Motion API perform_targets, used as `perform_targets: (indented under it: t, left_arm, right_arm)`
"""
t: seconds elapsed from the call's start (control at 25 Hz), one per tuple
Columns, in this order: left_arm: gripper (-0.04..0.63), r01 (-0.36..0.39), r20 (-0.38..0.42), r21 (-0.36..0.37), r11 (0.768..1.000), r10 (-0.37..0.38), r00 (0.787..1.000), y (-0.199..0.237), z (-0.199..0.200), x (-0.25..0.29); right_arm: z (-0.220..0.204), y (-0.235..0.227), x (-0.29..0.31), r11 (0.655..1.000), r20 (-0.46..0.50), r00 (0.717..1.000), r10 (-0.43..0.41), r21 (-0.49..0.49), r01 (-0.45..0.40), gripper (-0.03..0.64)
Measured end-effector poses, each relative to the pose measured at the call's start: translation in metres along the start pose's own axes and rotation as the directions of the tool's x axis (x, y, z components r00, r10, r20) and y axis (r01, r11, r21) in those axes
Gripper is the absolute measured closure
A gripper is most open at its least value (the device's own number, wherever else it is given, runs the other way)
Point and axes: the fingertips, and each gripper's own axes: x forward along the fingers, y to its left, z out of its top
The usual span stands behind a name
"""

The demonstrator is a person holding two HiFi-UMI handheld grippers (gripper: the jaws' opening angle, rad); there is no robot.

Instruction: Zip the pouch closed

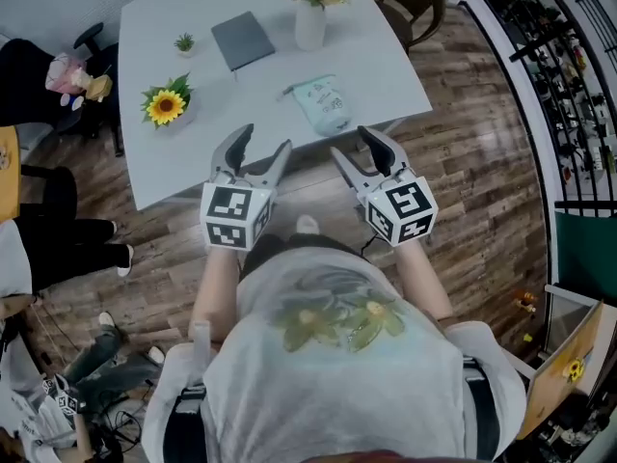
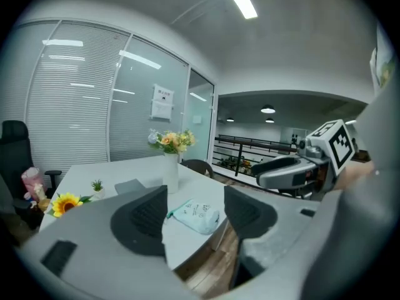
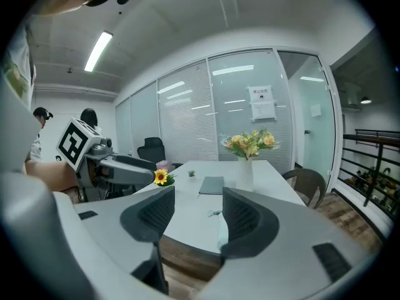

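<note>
Holding left hand-held gripper, right hand-held gripper released, empty, you risk dragging unbraced pale-mint soft pouch off bench near edge.

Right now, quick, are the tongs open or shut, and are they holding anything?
Left tongs: open, holding nothing.
Right tongs: open, holding nothing.

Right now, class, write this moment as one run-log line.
stage: pre-grasp | left tool: open, empty | right tool: open, empty | pouch: on table, untouched
</note>
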Motion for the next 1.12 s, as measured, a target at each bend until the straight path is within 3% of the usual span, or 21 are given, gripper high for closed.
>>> perform_targets:
  t: [0.16, 0.44, 0.6, 1.12]
  left_arm:
    - [0.330, -0.046, -0.012, -0.060, 0.997, 0.046, 0.999, 0.006, -0.004, 0.012]
    - [0.331, -0.085, -0.083, -0.103, 0.991, 0.076, 0.994, 0.021, -0.028, 0.035]
    - [0.331, -0.082, -0.127, -0.160, 0.984, 0.061, 0.990, 0.031, -0.041, 0.058]
    - [0.331, -0.072, -0.299, -0.194, 0.978, 0.011, 0.954, 0.071, -0.082, 0.151]
  right_arm:
    - [-0.005, -0.021, 0.005, 1.000, -0.024, 1.000, 0.020, -0.010, -0.020, 0.385]
    - [-0.014, -0.042, 0.019, 1.000, -0.048, 0.998, 0.028, 0.001, -0.028, 0.385]
    - [-0.017, -0.058, 0.031, 0.999, -0.067, 0.997, 0.032, 0.015, -0.031, 0.385]
    - [-0.041, -0.108, 0.118, 0.994, -0.197, 0.975, 0.106, 0.044, -0.099, 0.385]
